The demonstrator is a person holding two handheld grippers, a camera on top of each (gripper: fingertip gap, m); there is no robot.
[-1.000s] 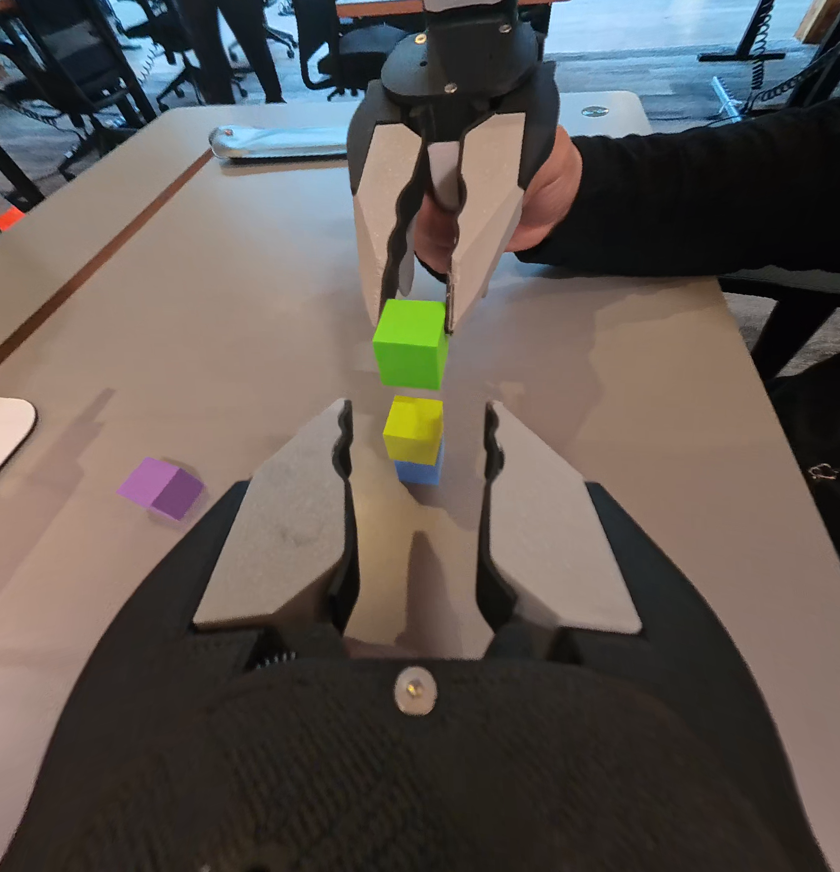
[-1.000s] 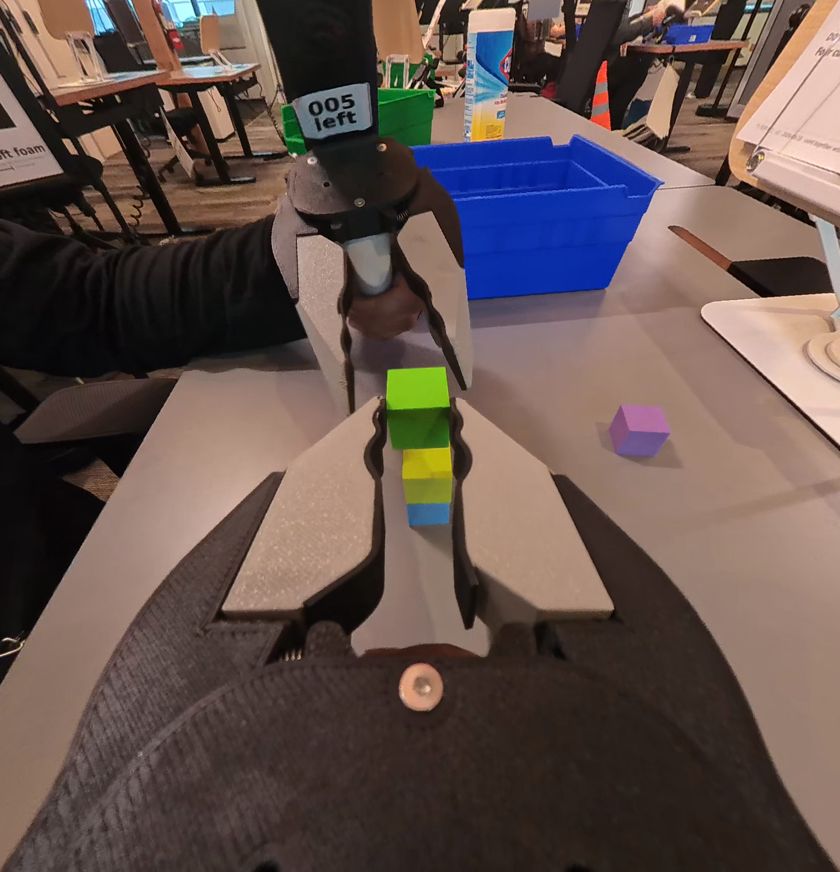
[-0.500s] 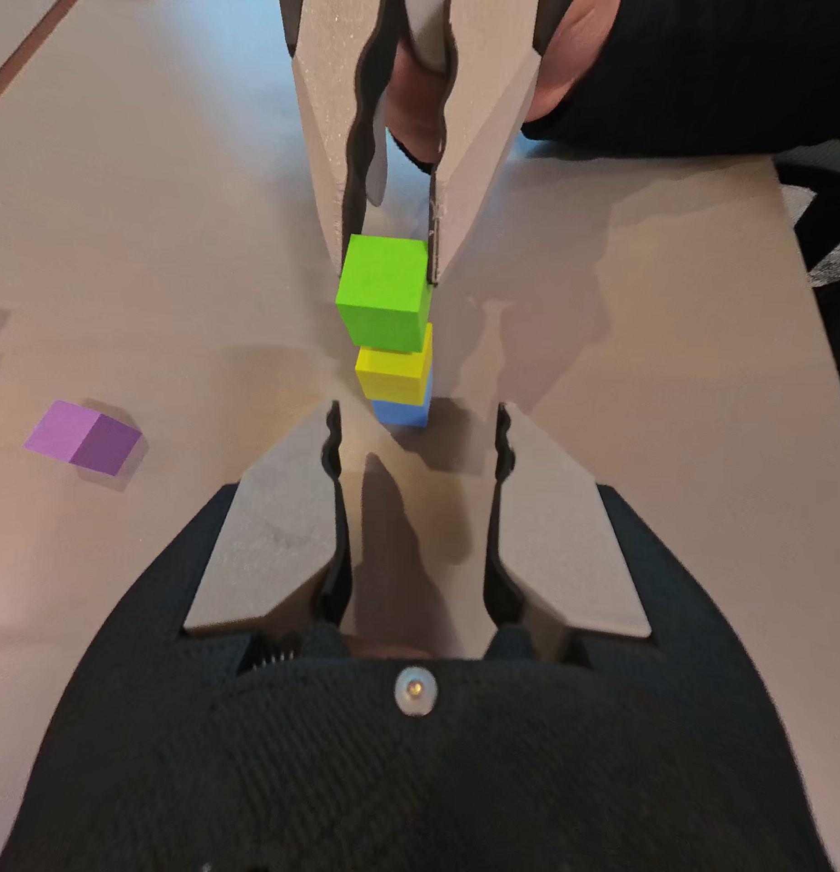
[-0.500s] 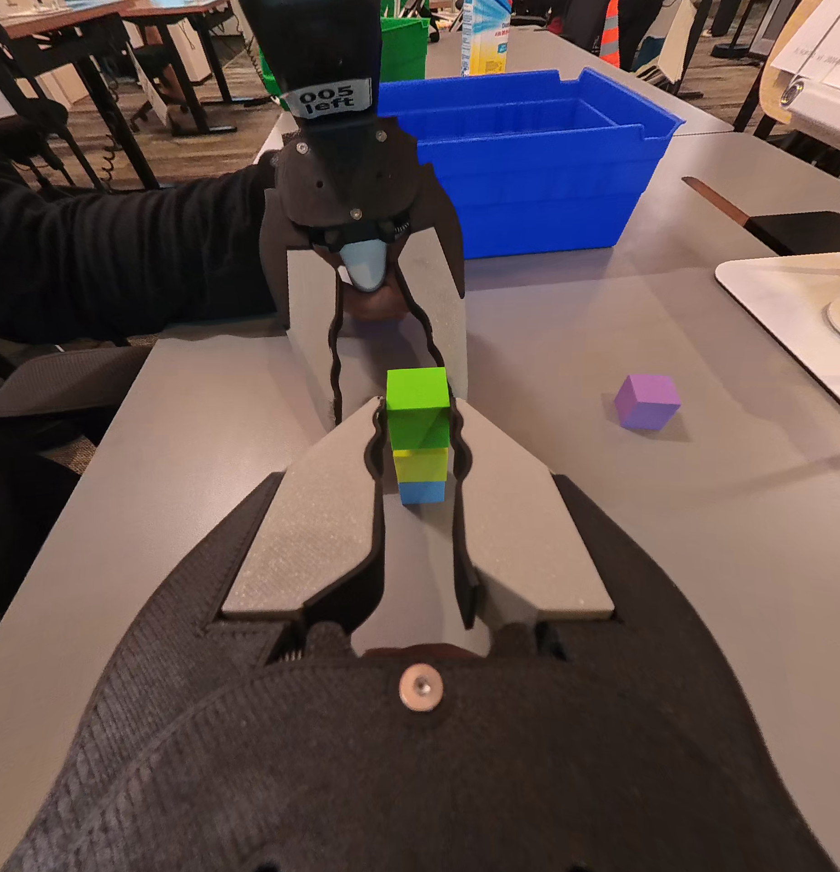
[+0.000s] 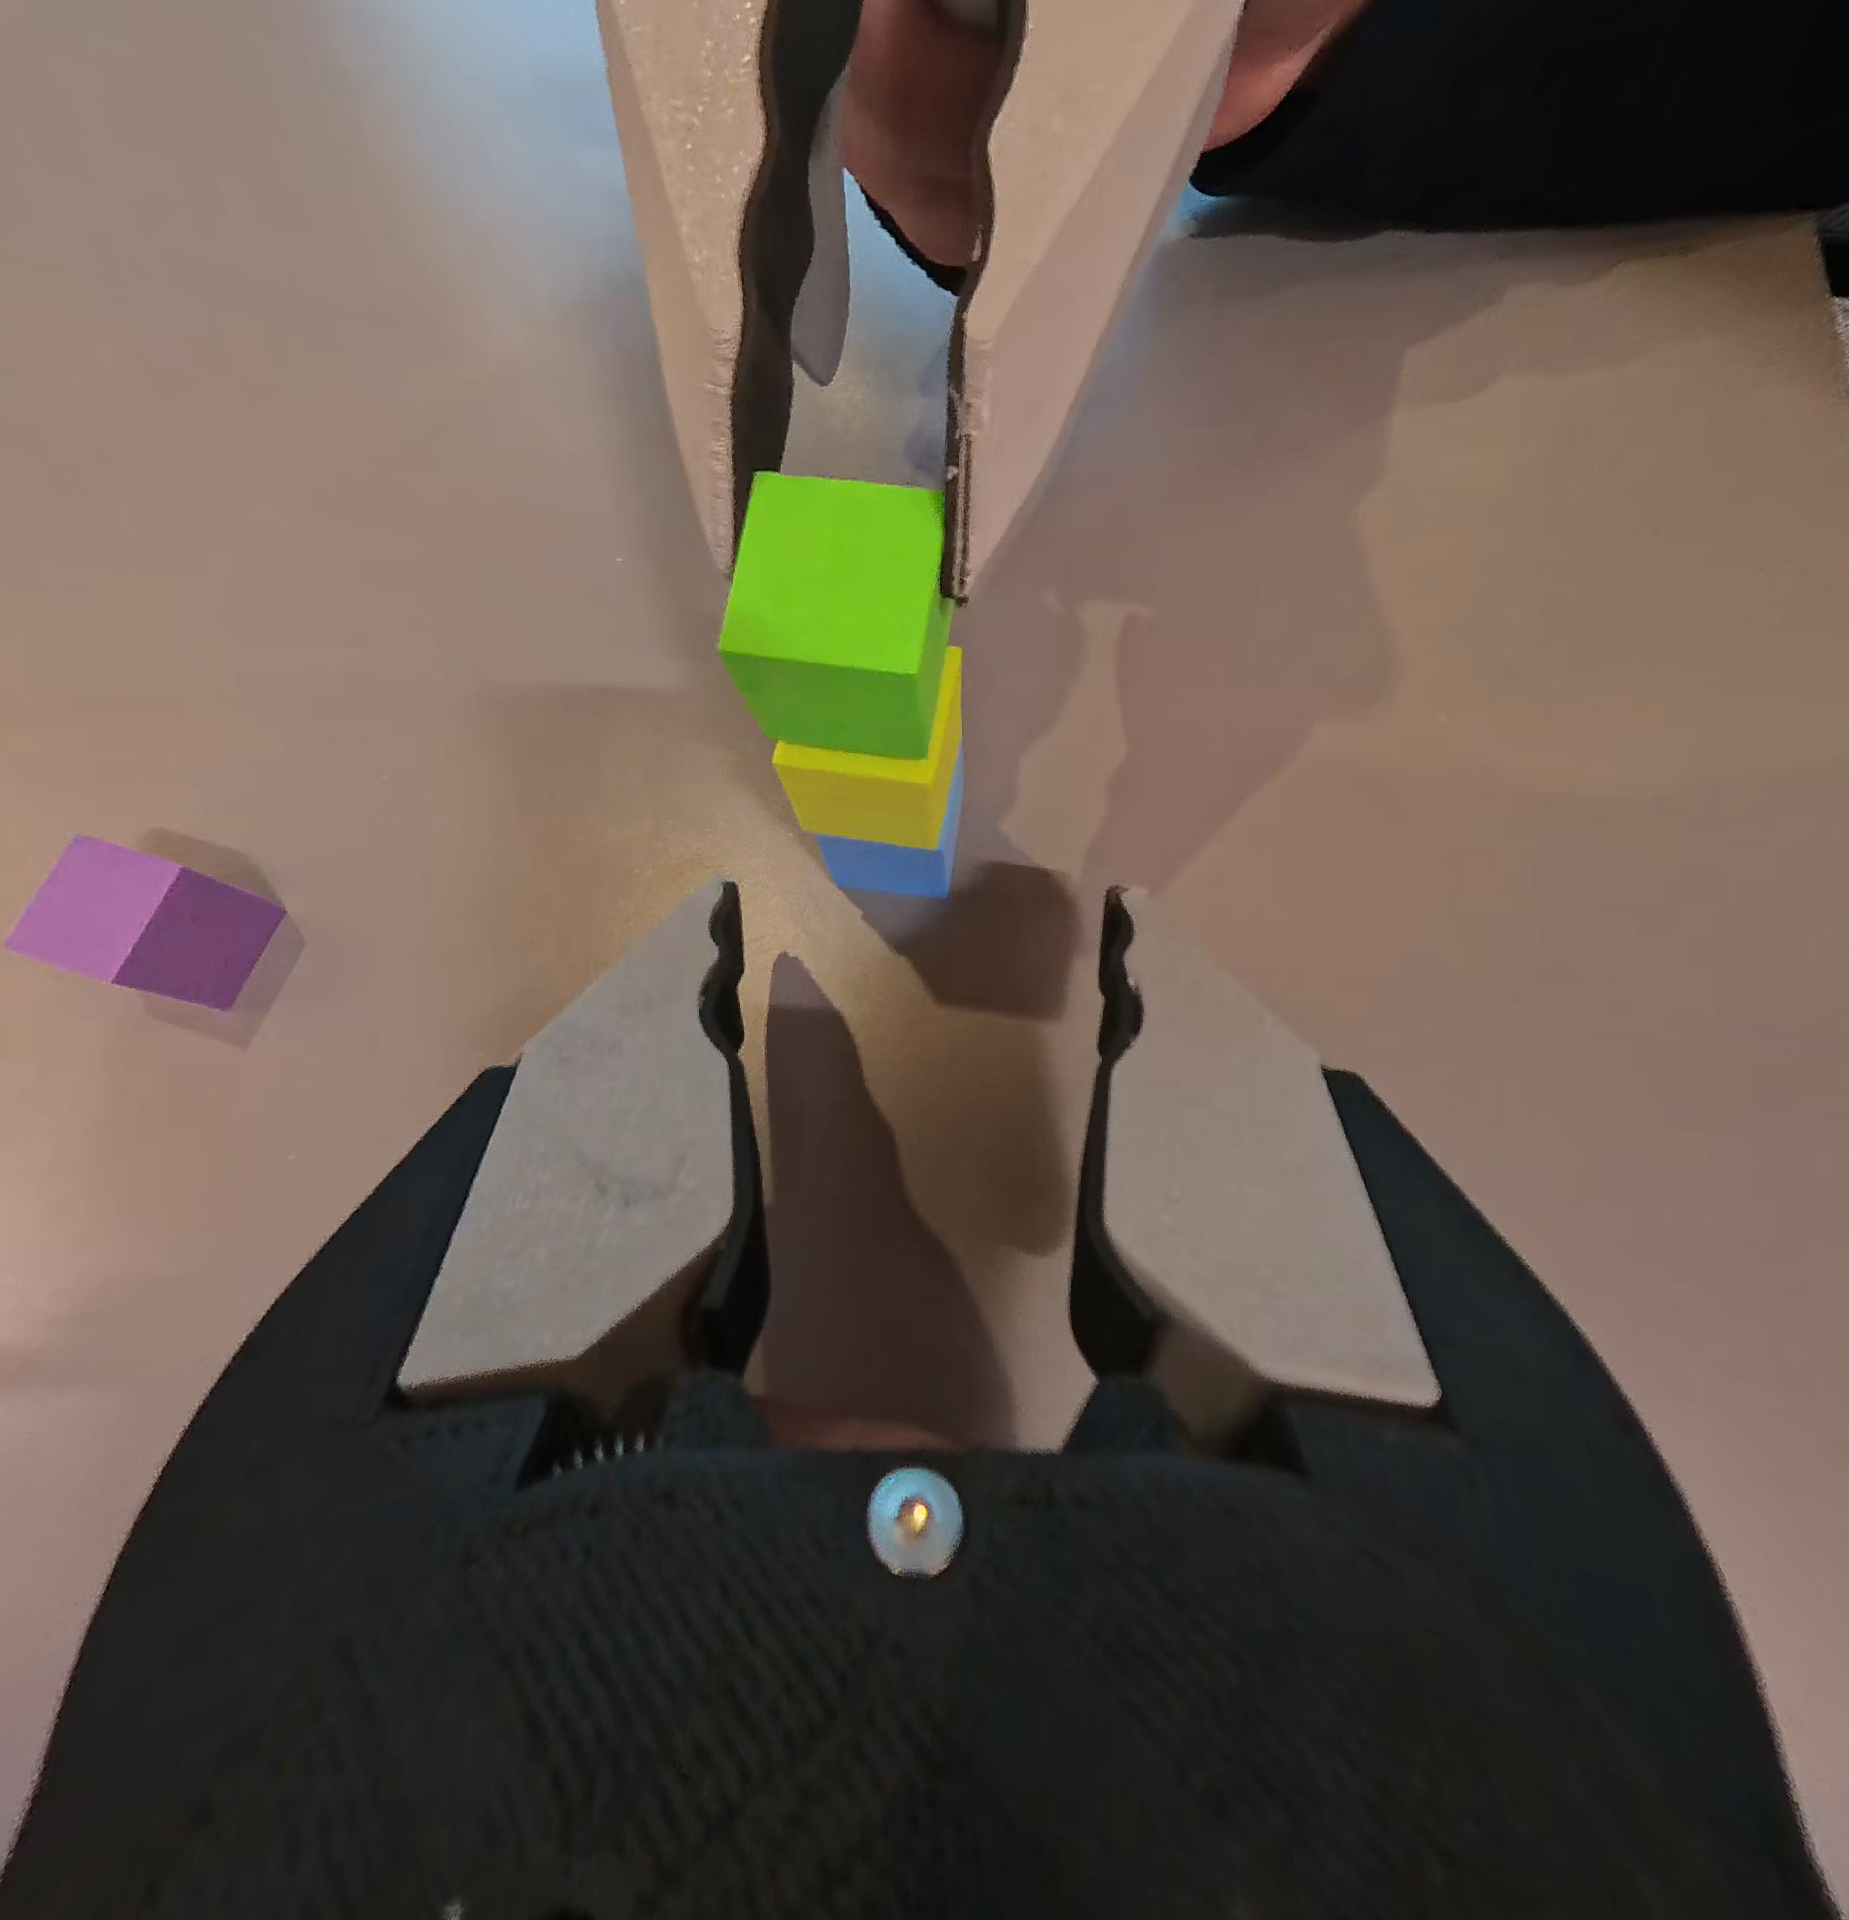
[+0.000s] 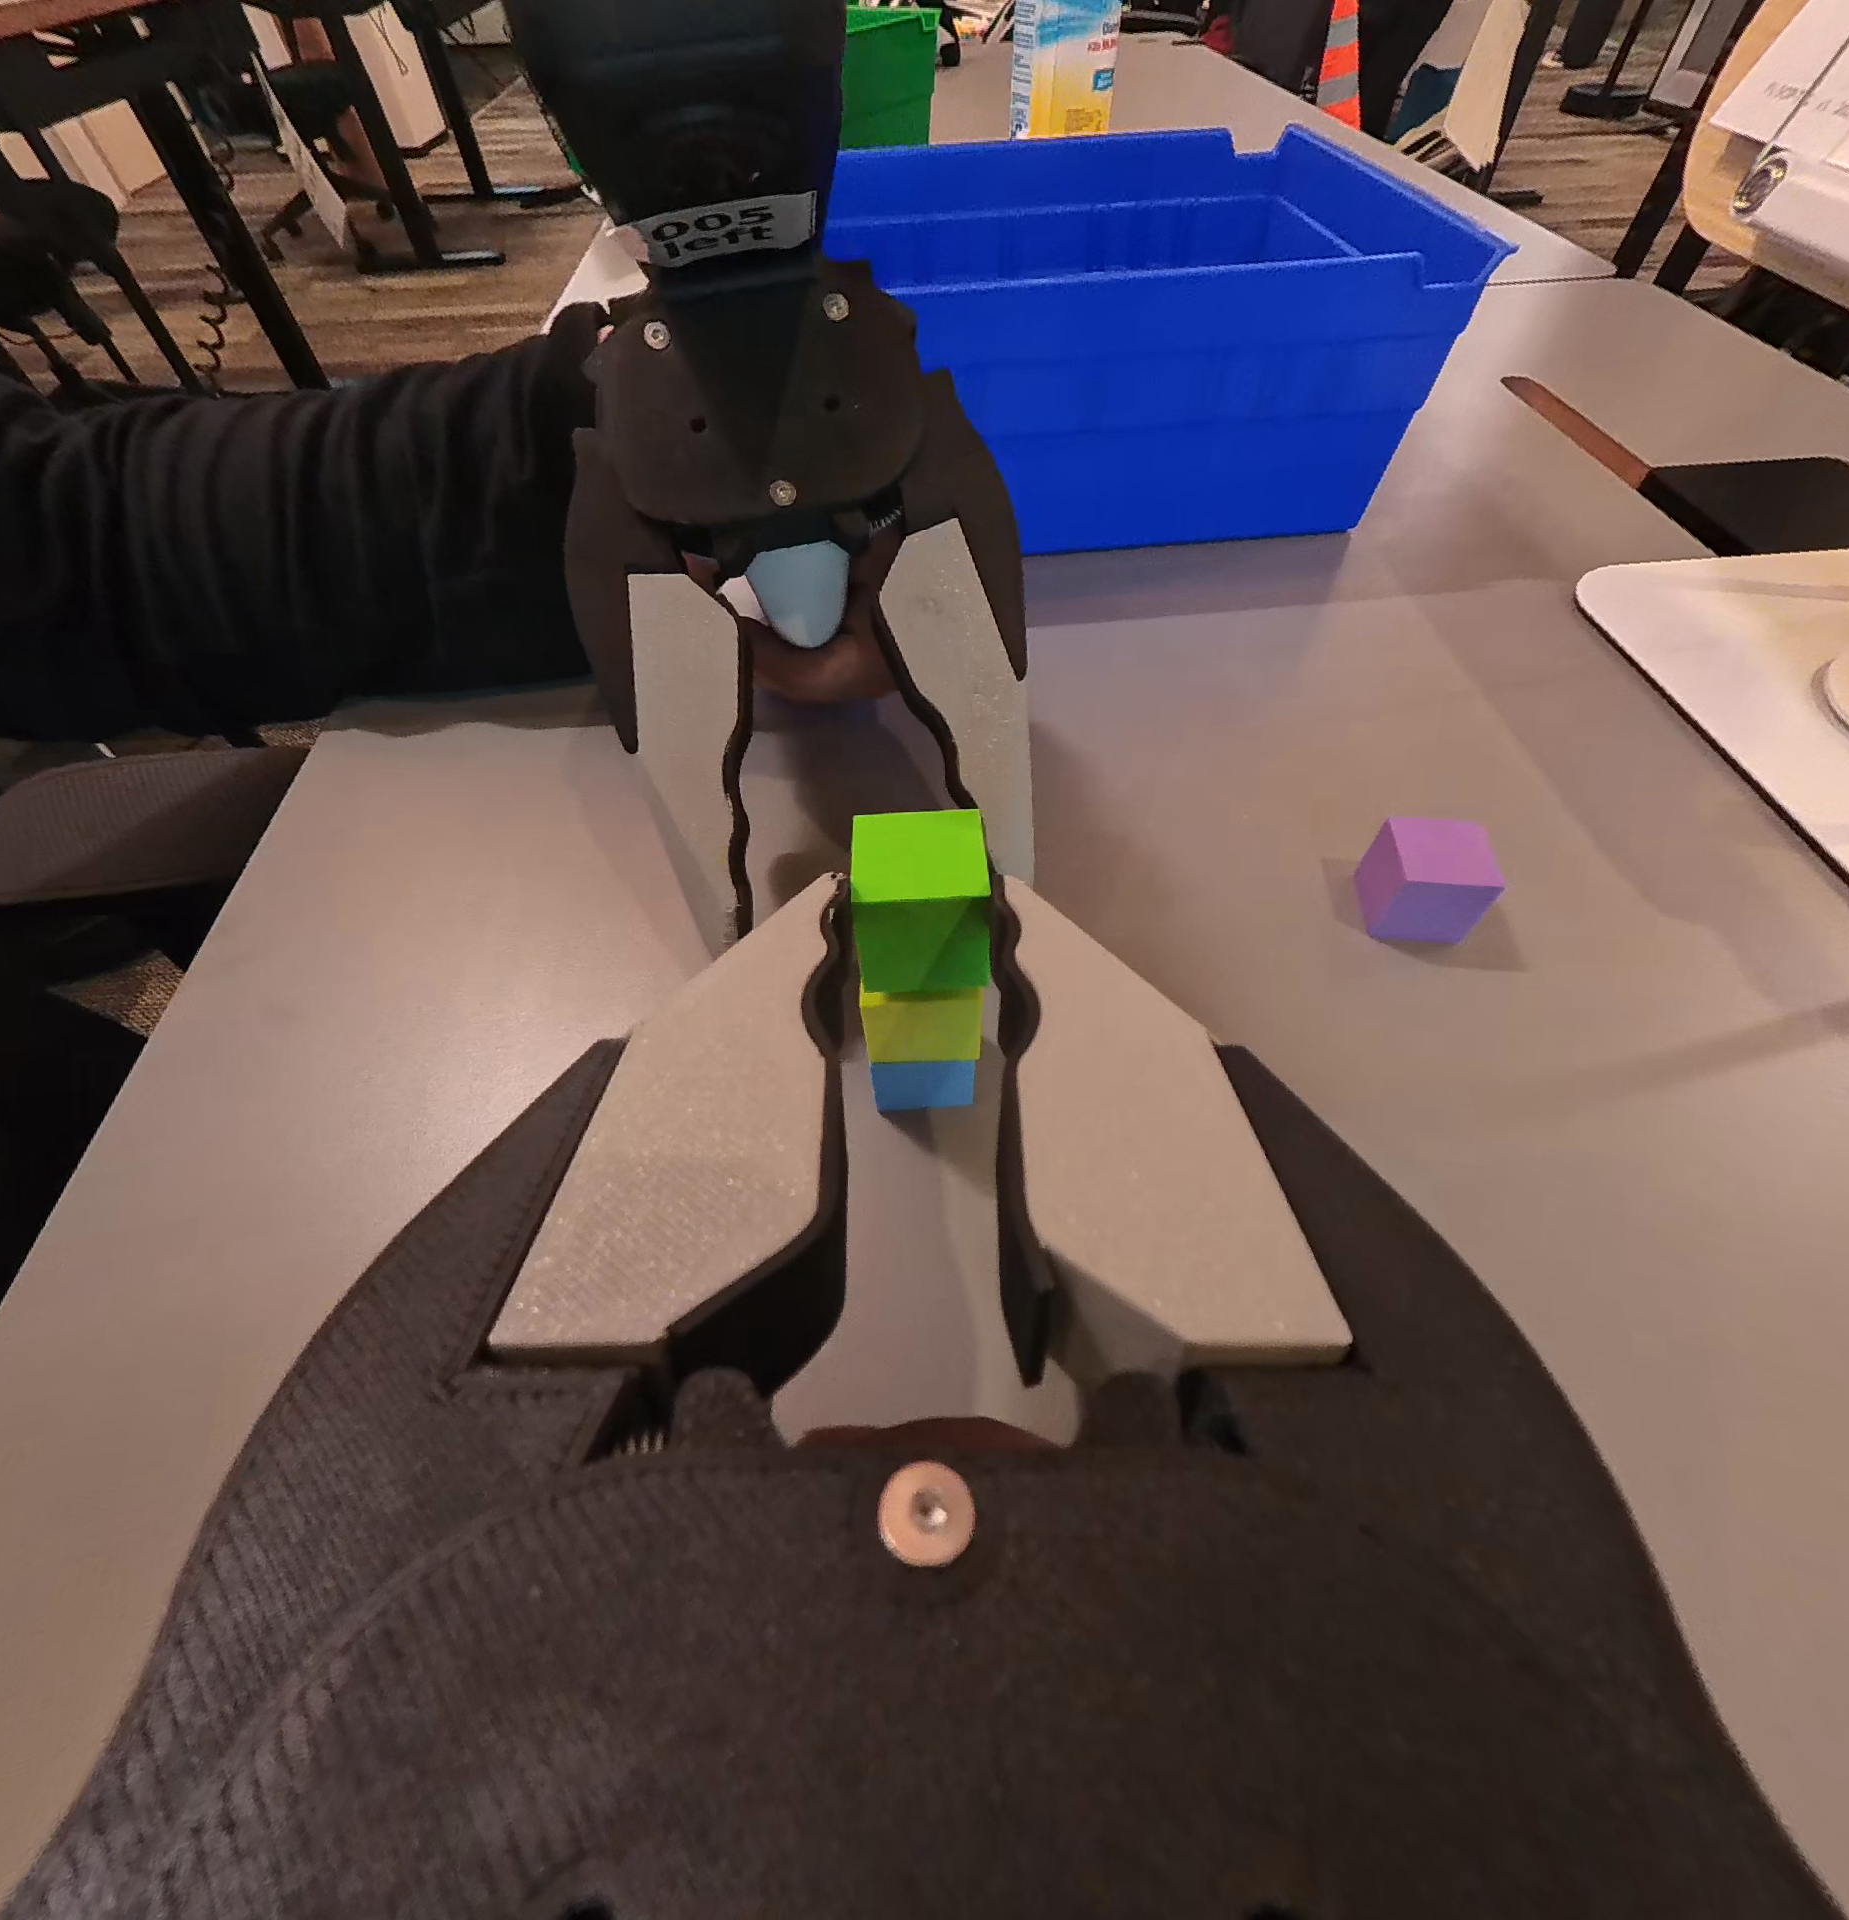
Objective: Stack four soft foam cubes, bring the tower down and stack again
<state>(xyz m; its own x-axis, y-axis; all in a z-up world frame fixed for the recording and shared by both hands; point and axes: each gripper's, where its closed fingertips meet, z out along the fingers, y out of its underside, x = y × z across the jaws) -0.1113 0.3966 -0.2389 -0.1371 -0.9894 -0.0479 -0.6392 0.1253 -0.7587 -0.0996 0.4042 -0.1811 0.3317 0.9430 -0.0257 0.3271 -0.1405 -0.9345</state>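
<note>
A stack stands mid-table: a blue cube (image 5: 889,871) at the bottom, a yellow cube (image 5: 866,802) on it, and a green cube (image 5: 837,613) on top, set slightly off to one side. My right gripper (image 6: 918,891) is shut on the green cube (image 6: 920,899), which rests on the yellow cube (image 6: 918,1023) above the blue cube (image 6: 922,1083). My left gripper (image 5: 920,914) is open and empty, just short of the stack on the opposite side; its fingers (image 6: 681,727) show behind the stack. A purple cube (image 5: 141,925) lies alone on the table (image 6: 1427,881).
A large blue bin (image 6: 1159,343) stands behind the left gripper. A white base plate (image 6: 1730,665) lies at the right edge, with a black object (image 6: 1772,499) beyond it. The person's black sleeve (image 6: 276,540) reaches in from the left. The table edge (image 6: 120,1091) runs along the left. My right fingertips sit around 6 cm from my left ones. The white base plate (image 6: 1730,665) lies around 30 cm away from my left fingertips.
My right gripper has lowered the green cube from above the stack onto the yellow cube. My left gripper has come closer and tilted down, still open.
</note>
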